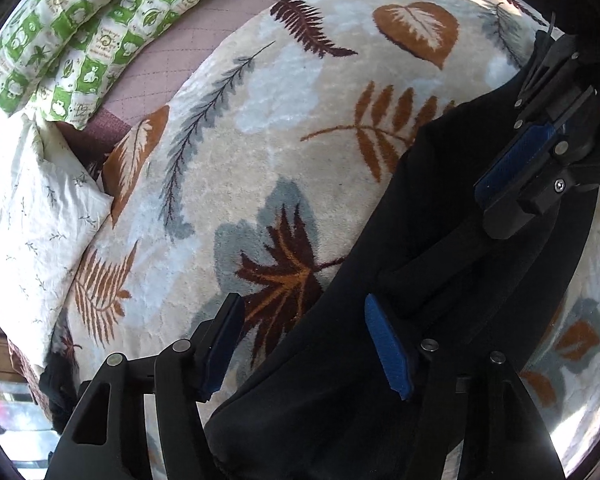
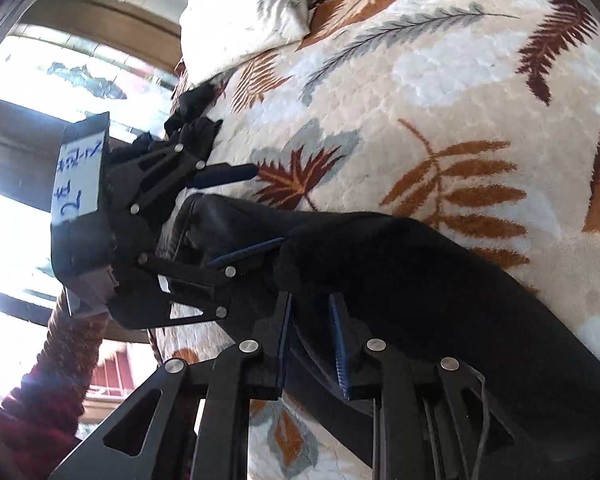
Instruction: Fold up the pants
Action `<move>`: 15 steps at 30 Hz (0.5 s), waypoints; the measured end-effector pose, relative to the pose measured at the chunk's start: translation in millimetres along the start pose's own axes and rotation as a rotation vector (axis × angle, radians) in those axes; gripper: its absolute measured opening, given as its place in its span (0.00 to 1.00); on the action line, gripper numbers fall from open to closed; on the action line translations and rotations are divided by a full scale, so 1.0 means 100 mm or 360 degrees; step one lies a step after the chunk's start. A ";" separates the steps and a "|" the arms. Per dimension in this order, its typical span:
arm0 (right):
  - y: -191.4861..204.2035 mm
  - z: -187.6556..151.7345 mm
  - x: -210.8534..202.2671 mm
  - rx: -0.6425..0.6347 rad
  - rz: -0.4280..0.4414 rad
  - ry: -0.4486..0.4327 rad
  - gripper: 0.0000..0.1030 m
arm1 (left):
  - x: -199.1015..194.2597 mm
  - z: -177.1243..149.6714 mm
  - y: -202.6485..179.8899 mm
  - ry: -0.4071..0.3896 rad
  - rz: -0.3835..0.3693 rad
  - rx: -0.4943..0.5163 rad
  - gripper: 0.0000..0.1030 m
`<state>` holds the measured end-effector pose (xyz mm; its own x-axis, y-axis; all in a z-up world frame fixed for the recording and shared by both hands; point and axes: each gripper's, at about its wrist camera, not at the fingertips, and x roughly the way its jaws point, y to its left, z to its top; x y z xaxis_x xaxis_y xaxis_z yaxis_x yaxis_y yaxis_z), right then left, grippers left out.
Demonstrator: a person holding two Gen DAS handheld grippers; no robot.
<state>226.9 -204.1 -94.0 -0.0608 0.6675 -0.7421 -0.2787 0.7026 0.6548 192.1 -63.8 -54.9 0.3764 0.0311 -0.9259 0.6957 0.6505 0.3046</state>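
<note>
The left gripper (image 1: 306, 344) stands wide apart, pressing nothing; the black pants (image 1: 440, 280) touch only its right pad. The right gripper (image 2: 314, 344) is narrowly parted with a fold of pants between its pads; whether they pinch it I cannot tell. The pants lie beneath both grippers on the leaf-patterned blanket (image 1: 260, 120) covering the bed.

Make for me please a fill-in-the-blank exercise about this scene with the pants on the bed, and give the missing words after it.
1. The pants lying on the blanket are ____ in colour.
2. The blanket has a pattern of ____.
3. The pillow at the far edge of the bed has squares of white and ____.
4. The pads on the fingers of the left gripper are ____ in colour.

Missing words: black; leaves; green; blue
</note>
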 end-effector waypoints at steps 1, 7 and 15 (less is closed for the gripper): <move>-0.02 0.01 0.01 0.0000 -0.0008 0.0004 0.23 | -0.01 -0.01 0.03 -0.0005 0.0019 -0.0001 0.62; 0.02 -0.01 0.02 -0.0113 -0.0117 0.0022 0.30 | -0.05 -0.04 0.13 -0.0029 0.0098 -0.0001 0.68; 0.14 0.00 0.03 -0.0299 -0.0197 0.0081 0.26 | 0.09 -0.09 0.04 0.0045 0.0231 0.0130 0.81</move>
<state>222.3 -192.2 -86.8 -0.0619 0.5626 -0.8244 -0.4605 0.7167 0.5237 193.4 -53.9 -64.2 0.4598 0.1422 -0.8765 0.6834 0.5736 0.4516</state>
